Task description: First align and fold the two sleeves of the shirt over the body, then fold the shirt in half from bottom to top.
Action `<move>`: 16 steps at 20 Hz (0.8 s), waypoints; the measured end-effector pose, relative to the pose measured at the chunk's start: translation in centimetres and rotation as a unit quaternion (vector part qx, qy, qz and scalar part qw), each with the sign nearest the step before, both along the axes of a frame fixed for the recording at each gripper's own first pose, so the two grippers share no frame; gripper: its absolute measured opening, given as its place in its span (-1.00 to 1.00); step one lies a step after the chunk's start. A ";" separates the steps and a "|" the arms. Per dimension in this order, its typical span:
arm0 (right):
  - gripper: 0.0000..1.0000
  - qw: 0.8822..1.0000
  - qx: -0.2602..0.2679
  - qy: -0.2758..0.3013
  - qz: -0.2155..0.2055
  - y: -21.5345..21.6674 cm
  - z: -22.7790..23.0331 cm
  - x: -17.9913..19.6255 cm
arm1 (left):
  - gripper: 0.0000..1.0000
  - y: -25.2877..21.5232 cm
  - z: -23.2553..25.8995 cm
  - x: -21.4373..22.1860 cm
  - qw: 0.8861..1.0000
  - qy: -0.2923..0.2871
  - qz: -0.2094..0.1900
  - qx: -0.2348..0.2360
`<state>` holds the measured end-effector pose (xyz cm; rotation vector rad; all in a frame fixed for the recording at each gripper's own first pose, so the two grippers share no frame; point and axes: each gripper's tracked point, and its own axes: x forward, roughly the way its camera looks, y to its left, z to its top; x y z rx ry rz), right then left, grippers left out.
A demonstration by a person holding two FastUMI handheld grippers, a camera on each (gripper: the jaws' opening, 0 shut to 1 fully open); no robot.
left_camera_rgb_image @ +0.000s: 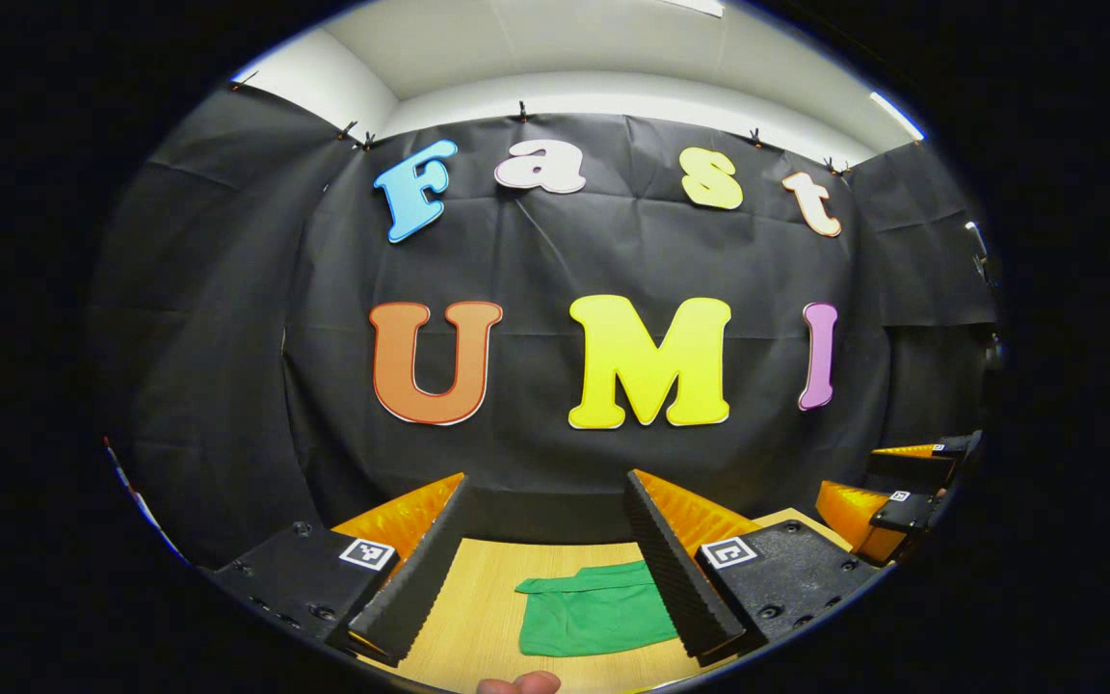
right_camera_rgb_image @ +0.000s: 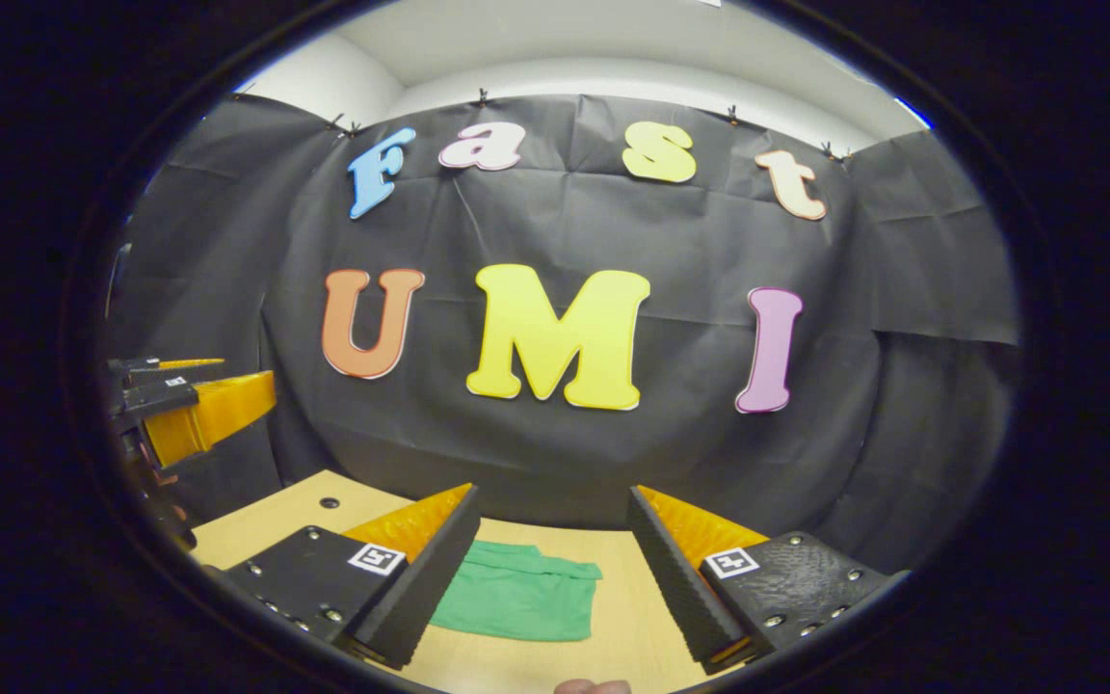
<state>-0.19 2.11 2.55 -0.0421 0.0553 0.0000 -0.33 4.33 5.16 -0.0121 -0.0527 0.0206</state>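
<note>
Green shirt (left_camera_rgb_image: 598, 612) lies below both raised, spread-fingered hand-held grippers.

Left gripper (left_camera_rgb_image: 547, 549): black screwed mounts, square coded tags, ridged fingers (left_camera_rgb_image: 420, 569). Right gripper (right_camera_rgb_image: 550, 569): same build.

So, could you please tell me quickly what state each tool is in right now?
Left tool: open, holding nothing, raised above the green shirt.
Right tool: open, holding nothing, also clear of the shirt.

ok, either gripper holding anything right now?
Nothing held. Left gripper and right gripper are both open above the table; the green shirt lies untouched.
</note>
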 end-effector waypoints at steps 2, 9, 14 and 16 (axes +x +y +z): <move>0.94 1.000 0.006 0.004 0.013 1.2 -0.3 -1.1 | 0.98 -0.2 -1.0 -0.7 1.000 0.007 -0.005 0.000; 0.96 0.999 -0.020 -0.025 0.022 2.7 1.0 -2.0 | 0.99 -0.5 -1.9 -1.4 1.000 0.016 -0.003 0.004; 0.94 0.999 -0.013 -0.021 0.031 3.1 0.7 -0.6 | 0.99 -1.0 -2.3 -1.0 1.000 0.024 -0.004 0.007; 0.94 0.999 -0.011 -0.021 0.034 3.2 0.7 -0.8 | 0.99 -0.8 -2.5 -0.7 1.000 0.027 -0.001 0.011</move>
